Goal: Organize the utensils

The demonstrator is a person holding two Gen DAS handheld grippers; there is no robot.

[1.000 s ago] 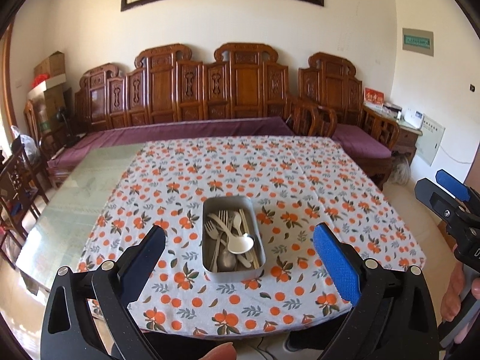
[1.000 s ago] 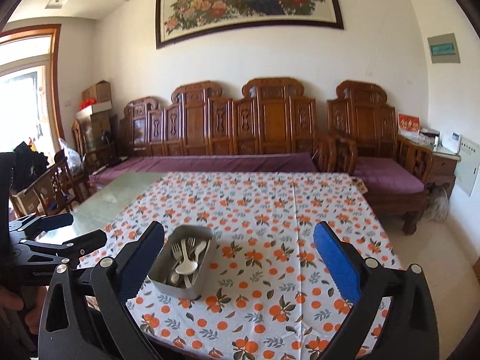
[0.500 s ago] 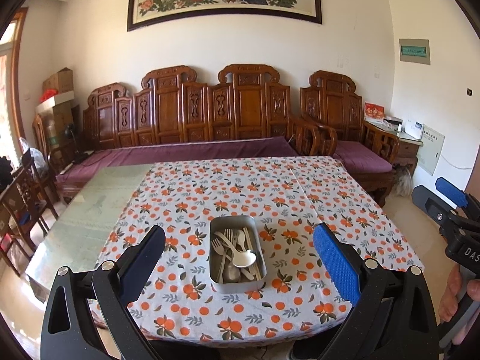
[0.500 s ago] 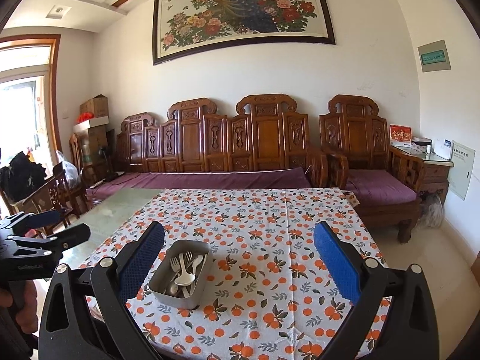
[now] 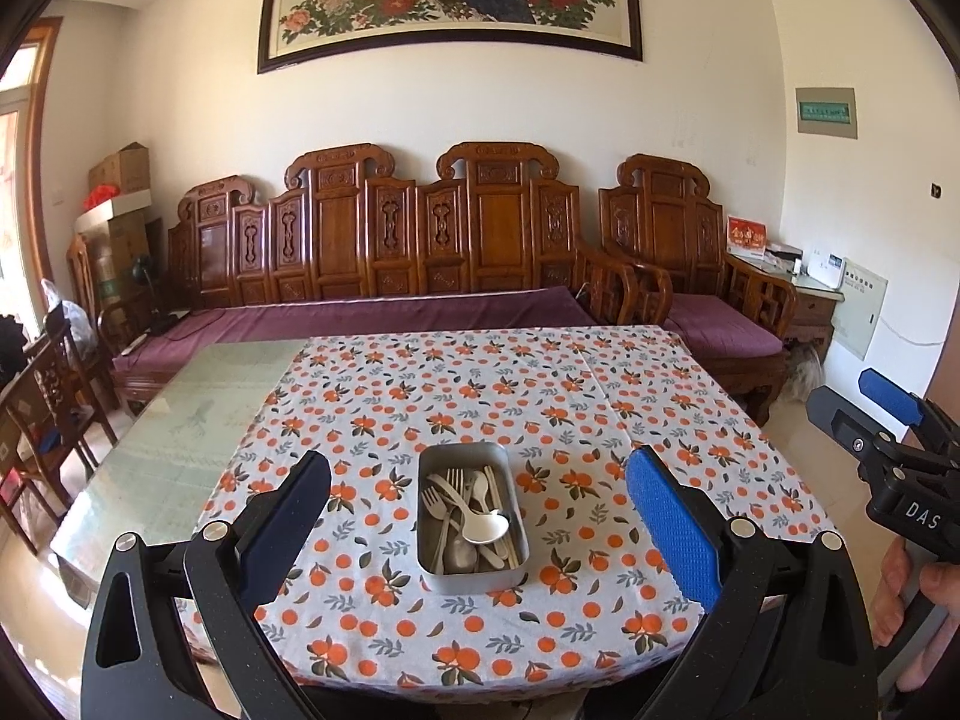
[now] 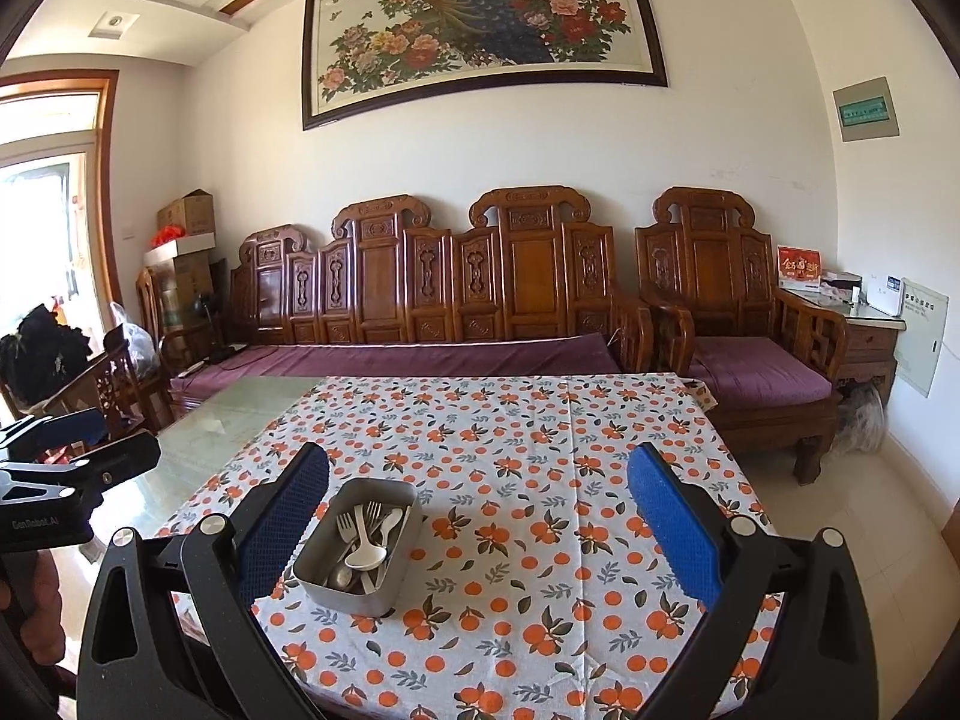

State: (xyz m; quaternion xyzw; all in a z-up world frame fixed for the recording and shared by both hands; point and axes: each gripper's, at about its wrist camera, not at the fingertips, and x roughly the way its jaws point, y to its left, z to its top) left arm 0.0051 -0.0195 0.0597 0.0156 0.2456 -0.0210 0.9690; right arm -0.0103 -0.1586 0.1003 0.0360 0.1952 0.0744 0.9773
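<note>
Metal tin (image 5: 473,517) near the cloth-covered surface's (image 5: 600,408) front edge holds jumbled forks, spoons (image 5: 485,528) and chopsticks; left gripper (image 5: 477,531) and right gripper (image 6: 477,531), both spread empty, hang short of it, so pinching one handle cleanly seems wisest.

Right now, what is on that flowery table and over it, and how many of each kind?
Metal tin: 1
White spoon: 1
Forks: 2 that can be made out
Grippers: 2, the left gripper and the right gripper, both open
Total: 6; the other utensils in the tin are too tangled to count.
</note>
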